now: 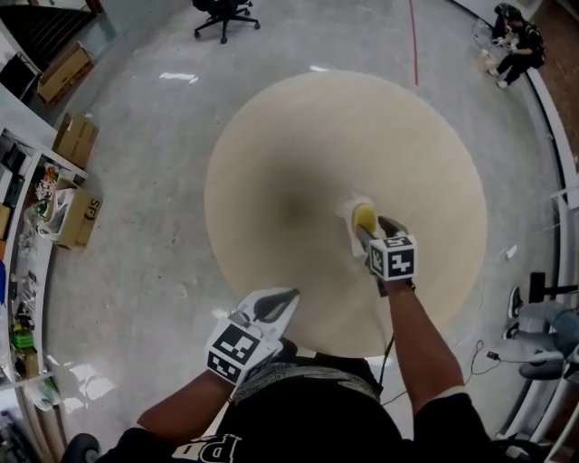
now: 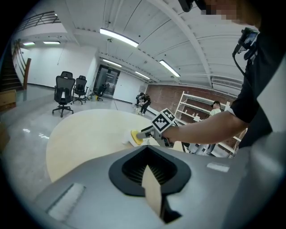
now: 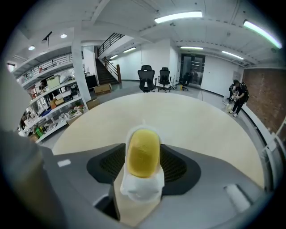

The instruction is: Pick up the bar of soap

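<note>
A yellow bar of soap [image 1: 365, 217] lies in a white soap dish [image 1: 353, 228] right of centre on the round beige table [image 1: 298, 154]. My right gripper [image 1: 369, 237] reaches over the table's near side, its tips at the dish. In the right gripper view the soap [image 3: 143, 152] and dish [image 3: 141, 188] fill the middle between the jaws, which stand wide and do not press on it. My left gripper [image 1: 273, 306] hangs off the table's near edge with its jaws together and nothing held. The left gripper view shows the soap [image 2: 134, 136] and the right gripper [image 2: 144, 133] from the side.
A black office chair [image 1: 224, 14] stands beyond the table. Cardboard boxes [image 1: 74, 140] and cluttered shelves [image 1: 23, 271] line the left. A person crouches at the far right [image 1: 516, 41], and another person's legs [image 1: 543, 335] are at the right edge.
</note>
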Available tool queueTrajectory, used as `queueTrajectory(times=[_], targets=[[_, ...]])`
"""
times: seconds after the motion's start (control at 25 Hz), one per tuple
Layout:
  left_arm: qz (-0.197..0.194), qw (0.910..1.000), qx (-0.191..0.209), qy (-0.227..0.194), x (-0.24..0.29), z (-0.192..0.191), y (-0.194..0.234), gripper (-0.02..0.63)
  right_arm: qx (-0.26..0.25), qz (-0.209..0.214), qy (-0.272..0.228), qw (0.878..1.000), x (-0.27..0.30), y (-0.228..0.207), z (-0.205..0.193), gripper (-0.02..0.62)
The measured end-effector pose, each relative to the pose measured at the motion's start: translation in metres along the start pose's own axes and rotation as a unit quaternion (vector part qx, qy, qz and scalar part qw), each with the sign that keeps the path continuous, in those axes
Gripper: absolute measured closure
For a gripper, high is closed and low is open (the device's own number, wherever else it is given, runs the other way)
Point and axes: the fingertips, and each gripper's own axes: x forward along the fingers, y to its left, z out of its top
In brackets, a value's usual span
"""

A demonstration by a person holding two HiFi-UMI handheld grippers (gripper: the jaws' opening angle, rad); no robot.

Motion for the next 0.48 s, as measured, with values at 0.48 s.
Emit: queueTrajectory(times=[0.48], targets=[[0.015,0.9994,-0.032,-0.004,-0.005,0.001,0.026,0.600,0.053,0.006,0.021,0.998,0.038,0.009,0.008,0.322]])
